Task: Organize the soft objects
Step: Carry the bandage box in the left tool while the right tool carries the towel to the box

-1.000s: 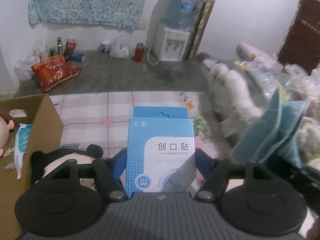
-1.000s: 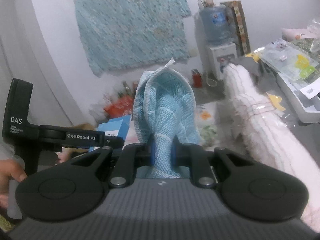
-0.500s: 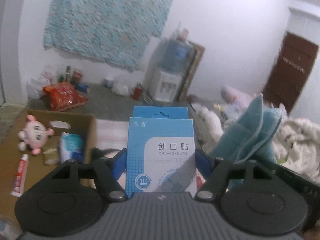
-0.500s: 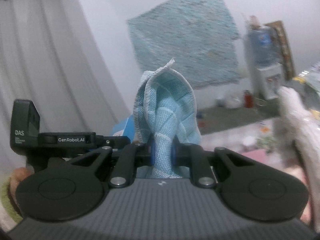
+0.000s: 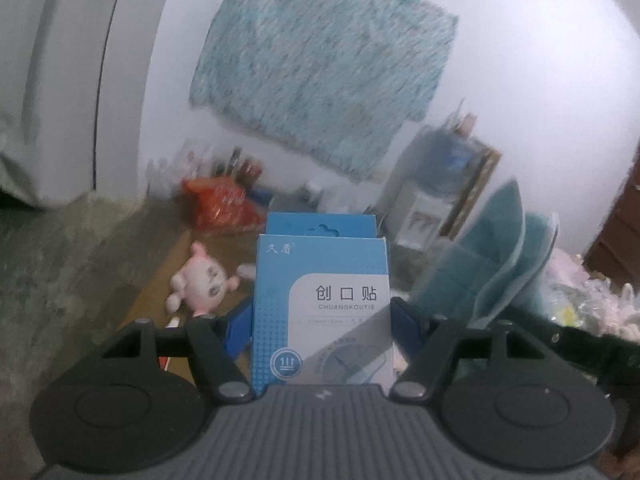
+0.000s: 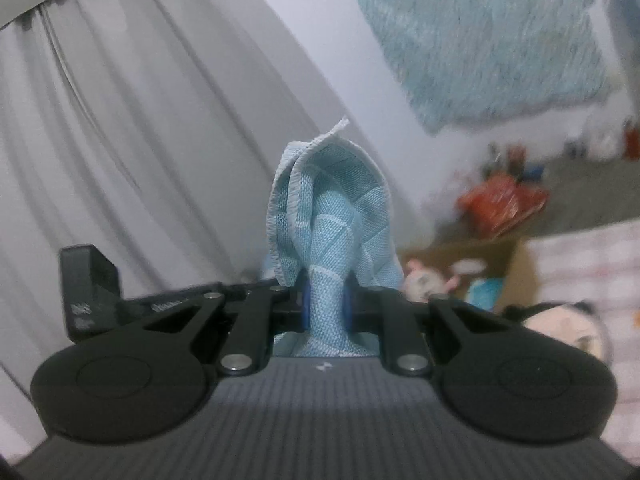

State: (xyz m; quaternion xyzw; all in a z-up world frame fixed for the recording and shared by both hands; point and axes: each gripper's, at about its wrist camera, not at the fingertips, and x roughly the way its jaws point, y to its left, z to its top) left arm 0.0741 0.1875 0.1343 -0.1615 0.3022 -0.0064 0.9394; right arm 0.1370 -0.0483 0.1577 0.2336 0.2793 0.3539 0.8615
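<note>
My left gripper (image 5: 322, 320) is shut on a blue and white bandage box (image 5: 322, 304), held upright between its blue pads. A folded light-blue cloth (image 6: 332, 216) stands up from my right gripper (image 6: 325, 304), which is shut on it. That same cloth (image 5: 492, 264) shows at the right of the left wrist view. Beyond the box lies an open cardboard box (image 5: 160, 280) with a pink plush toy (image 5: 202, 282) in it. In the right wrist view the cardboard box (image 6: 516, 264) sits right of the cloth, and the left gripper's black body (image 6: 90, 292) is at left.
A black and white panda plush (image 6: 568, 328) lies at the right. A red bag (image 5: 218, 204) and bottles stand by the wall. A water dispenser (image 5: 436, 200) is at the back, a teal mat (image 5: 320, 80) hangs on the wall. Grey curtains (image 6: 120, 140) fill the left.
Both grippers have swung left and risen, still holding the box and the cloth. The cardboard box with the pink toy has come toward the centre, and the curtain has come into view.
</note>
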